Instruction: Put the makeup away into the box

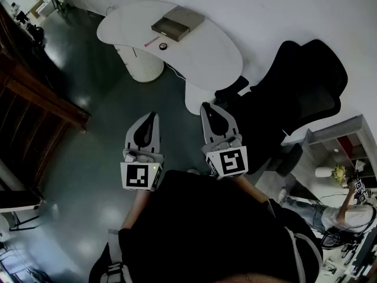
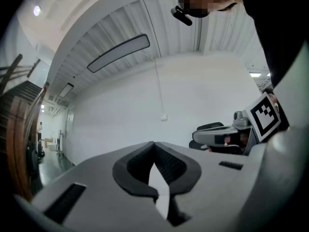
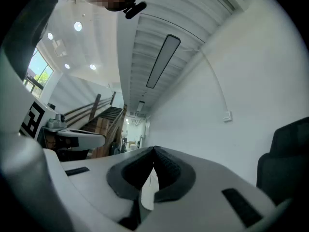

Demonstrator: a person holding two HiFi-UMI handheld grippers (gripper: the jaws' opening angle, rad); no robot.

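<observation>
Head view showed the white table (image 1: 200, 55) with the flat box (image 1: 178, 23) lying on it. Short of the table hung the left gripper (image 1: 152, 117) and right gripper (image 1: 205, 107), both tongs pinched together on nothing. Beside the box on the table lay a round pot (image 1: 162, 46) and a thin pink stick (image 1: 152, 40). They're probably light and slick, best pinched across the middle. Both were too small to identify.

1. A white curved table (image 1: 218, 53) stands against the white wall (image 1: 306, 10).
2. A black office chair (image 1: 300, 93) sits just beside the table's near end.
3. A wooden staircase (image 1: 38, 96) borders the dark glossy floor (image 1: 88, 181) at left.
4. A shelf unit (image 1: 347, 137) and a person (image 1: 341, 216) occupy the lower right.
5. A long ceiling light (image 2: 118, 53) runs overhead.
</observation>
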